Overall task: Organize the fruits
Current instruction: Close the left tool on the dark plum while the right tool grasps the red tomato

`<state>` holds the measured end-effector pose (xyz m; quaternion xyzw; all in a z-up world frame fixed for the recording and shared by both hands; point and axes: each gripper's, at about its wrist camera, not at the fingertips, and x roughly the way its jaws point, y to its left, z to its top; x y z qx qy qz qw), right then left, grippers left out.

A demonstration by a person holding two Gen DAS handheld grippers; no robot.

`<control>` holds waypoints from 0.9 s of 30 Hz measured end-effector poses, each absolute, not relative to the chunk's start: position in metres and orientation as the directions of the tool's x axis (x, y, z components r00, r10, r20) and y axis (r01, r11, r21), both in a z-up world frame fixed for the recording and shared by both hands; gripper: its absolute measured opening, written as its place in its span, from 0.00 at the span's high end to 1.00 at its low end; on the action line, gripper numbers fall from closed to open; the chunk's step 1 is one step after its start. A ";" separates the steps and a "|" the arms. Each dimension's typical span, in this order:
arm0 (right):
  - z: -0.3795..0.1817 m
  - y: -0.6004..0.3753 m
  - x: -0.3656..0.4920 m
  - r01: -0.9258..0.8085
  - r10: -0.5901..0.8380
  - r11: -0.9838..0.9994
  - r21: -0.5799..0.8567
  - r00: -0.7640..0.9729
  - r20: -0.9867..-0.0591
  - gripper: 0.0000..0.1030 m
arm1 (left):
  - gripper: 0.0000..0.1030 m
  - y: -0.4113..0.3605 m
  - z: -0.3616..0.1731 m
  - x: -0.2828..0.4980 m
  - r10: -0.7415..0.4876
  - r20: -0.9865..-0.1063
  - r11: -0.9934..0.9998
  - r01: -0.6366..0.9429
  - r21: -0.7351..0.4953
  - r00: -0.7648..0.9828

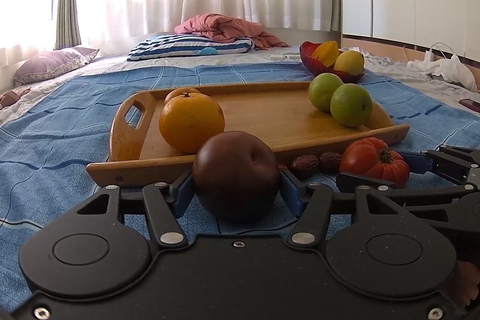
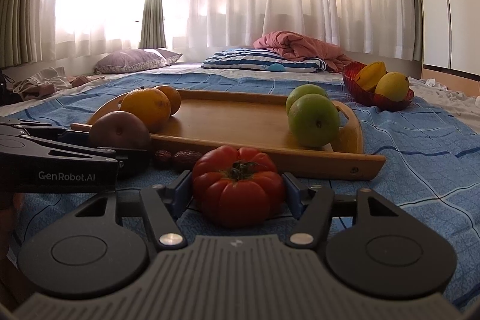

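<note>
The dark plum [image 1: 235, 176] is clamped by the left gripper [image 1: 237, 188]; the red tomato [image 2: 238, 185] is clamped by the right gripper [image 2: 238, 191]; both are kept on the blue bedspread [image 2: 420, 155], near the wooden tray [image 2: 300, 161].

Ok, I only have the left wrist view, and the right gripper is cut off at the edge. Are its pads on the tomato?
Observer: Yes. In the right wrist view, the right gripper has a blue pad against each side of the tomato.
Operator: Is it lifted yet?
Observer: It doesn't look so. Its underside appears to rest on the blue bedspread.
Operator: The apples hide the far end of the tray for me. Is there a handle there?
Observer: Yes. The tray has a cut-out handle in its end wall, just right of the front green apple.
</note>
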<state>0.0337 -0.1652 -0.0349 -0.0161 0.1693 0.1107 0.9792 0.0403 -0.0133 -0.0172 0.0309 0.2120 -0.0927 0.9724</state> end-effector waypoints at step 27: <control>0.025 -0.185 0.055 -0.212 0.235 0.971 0.114 0.933 -0.273 0.36 | 0.44 0.009 0.046 0.050 -0.137 -0.343 0.987 0.158 0.034 0.929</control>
